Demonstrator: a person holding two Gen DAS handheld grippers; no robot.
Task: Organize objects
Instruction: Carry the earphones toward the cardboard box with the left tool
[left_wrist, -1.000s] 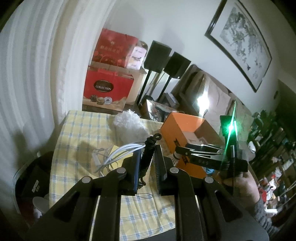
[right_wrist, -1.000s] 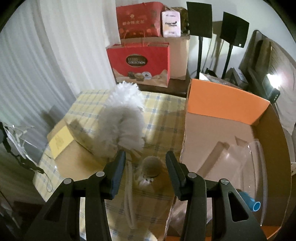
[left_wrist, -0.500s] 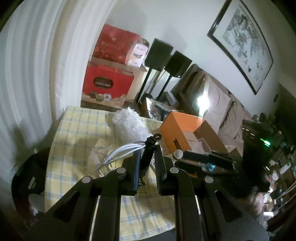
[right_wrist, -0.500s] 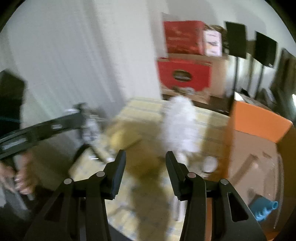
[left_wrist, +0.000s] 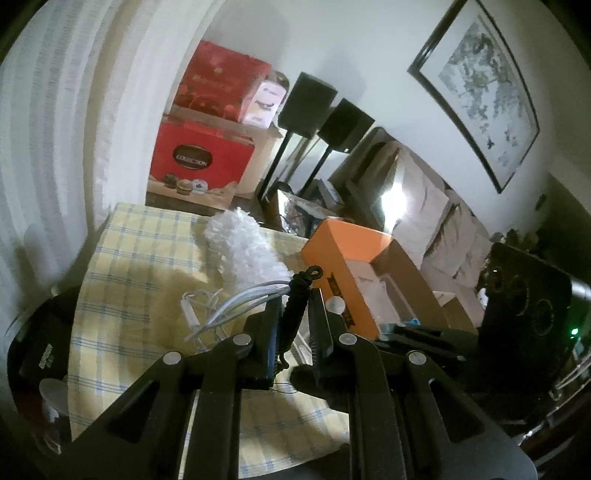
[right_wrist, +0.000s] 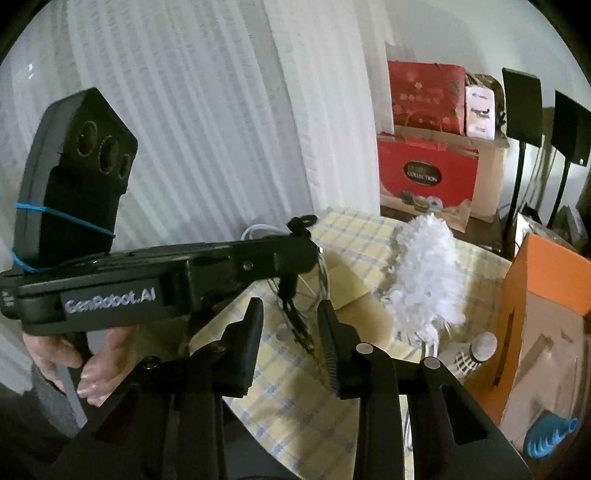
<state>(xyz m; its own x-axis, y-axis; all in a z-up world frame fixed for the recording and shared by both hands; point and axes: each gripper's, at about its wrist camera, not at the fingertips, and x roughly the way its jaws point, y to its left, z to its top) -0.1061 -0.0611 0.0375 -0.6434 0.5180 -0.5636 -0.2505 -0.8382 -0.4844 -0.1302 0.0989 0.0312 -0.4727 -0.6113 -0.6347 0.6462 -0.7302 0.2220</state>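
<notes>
- The left gripper (left_wrist: 291, 321) is clamped on a black braided cord with a small loop at its top (left_wrist: 297, 299). A bundle of white cable (left_wrist: 236, 299) is pinched along with it, held up above the yellow checked tablecloth (left_wrist: 140, 258).
- The right gripper (right_wrist: 290, 339) stands with its jaws apart and holds nothing. The hanging tail of the black cord shows between its fingers in the right wrist view.
- The step in hand looks like a hand-over, or steadying the dangling tail. To do it well, the right gripper should close on the tail just below the left jaws, square to it. The left should let go only after that grip is firm.
- The likely destination is the orange-sided cardboard box (left_wrist: 354, 251) at the table's edge, near the white fluffy duster (left_wrist: 243, 247). A blue ridged plastic piece (right_wrist: 546, 439) already lies inside.
- A second ago the right gripper faced the duster, a shuttlecock and the box. It has since swung across to face the left gripper, while the left's hold is unchanged.
</notes>
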